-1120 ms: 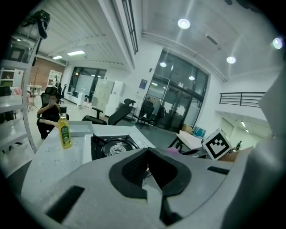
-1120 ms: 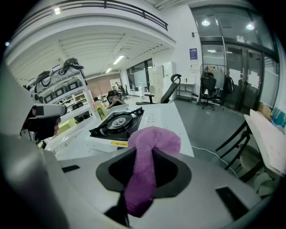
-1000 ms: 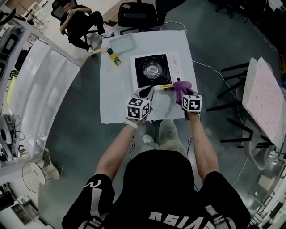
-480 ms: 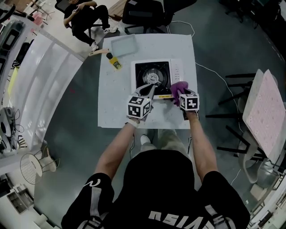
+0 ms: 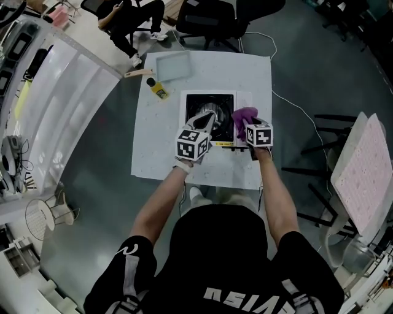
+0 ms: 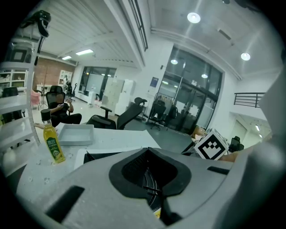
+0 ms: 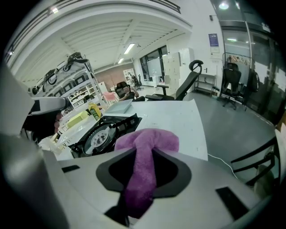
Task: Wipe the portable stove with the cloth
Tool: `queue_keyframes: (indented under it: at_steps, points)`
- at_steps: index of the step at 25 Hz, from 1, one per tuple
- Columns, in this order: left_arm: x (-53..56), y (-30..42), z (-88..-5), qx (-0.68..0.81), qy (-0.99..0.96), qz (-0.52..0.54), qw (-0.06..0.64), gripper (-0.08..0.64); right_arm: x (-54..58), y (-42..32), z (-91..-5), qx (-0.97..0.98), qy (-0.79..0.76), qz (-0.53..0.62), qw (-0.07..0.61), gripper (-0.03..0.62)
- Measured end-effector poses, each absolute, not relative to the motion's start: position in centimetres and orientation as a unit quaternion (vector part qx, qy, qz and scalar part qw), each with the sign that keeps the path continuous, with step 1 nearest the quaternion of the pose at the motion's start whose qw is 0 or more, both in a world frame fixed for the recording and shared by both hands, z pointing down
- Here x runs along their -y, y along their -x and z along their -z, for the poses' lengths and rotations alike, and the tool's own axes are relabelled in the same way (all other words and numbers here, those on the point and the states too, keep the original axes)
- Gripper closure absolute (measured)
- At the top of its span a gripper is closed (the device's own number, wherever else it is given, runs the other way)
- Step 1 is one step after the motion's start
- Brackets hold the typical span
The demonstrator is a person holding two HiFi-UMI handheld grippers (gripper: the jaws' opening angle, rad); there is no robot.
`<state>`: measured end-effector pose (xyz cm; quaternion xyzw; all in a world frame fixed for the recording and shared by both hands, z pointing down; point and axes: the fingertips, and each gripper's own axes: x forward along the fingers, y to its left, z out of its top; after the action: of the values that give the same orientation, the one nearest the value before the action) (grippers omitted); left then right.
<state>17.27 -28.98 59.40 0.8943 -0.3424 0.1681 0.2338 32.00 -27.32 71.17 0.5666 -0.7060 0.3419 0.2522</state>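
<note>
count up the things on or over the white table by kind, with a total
portable stove: 1
purple cloth: 1
tray: 1
yellow bottle: 1
total: 4
A small tan item at the table's far corner is too unclear to name, so it is not counted.

I find an open-plan lab-office: swivel chairs (image 5: 209, 18) at the frame's top, glass partitions (image 6: 192, 100) centre right, equipment shelving (image 7: 78, 87) at left, and white work tables (image 5: 153, 147) on a grey floor (image 5: 92, 184).
</note>
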Motion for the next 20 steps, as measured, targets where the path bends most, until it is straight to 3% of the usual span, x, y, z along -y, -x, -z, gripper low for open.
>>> queue_keyframes:
  at_steps: [20]
  points:
    - [33.5,-19.0,-59.8,0.411,-0.864,-0.167,0.239,0.551,38.1,-34.4,-71.4,0.748,-0.526,-0.318,0.250,0.486]
